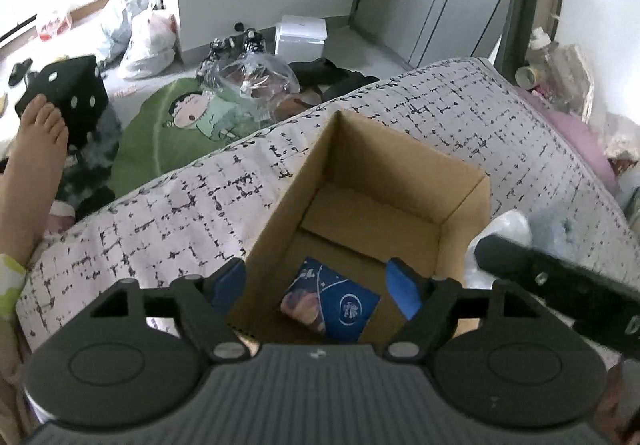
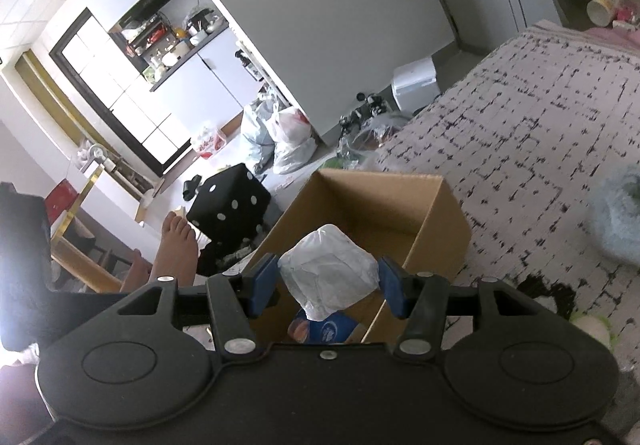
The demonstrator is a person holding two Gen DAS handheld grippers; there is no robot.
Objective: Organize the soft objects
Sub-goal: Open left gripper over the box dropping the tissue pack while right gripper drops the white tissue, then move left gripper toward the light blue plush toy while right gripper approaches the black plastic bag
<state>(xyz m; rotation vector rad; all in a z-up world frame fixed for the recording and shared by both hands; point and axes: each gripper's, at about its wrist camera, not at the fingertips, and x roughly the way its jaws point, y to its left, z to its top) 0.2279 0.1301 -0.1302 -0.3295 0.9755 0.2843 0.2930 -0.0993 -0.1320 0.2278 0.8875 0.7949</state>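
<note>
Left to right. A bare foot (image 1: 40, 133) rests beside a black dice cushion (image 1: 72, 93) on the floor. The patterned bed cover (image 1: 160, 213) carries an open cardboard box (image 1: 464, 201). The left gripper (image 1: 316, 285) hangs over the box with its blue pads spread and nothing between them. A blue tissue packet (image 1: 340, 305) lies on the box floor. The right gripper (image 2: 326, 285) is over the box (near its front edge), its pads pressed against both sides of a white plastic-wrapped soft bundle (image 2: 330, 269), which is held above the packet. Farther right, a pale blue fluffy item (image 2: 616, 221) lies on the cover, well apart from the box.
</note>
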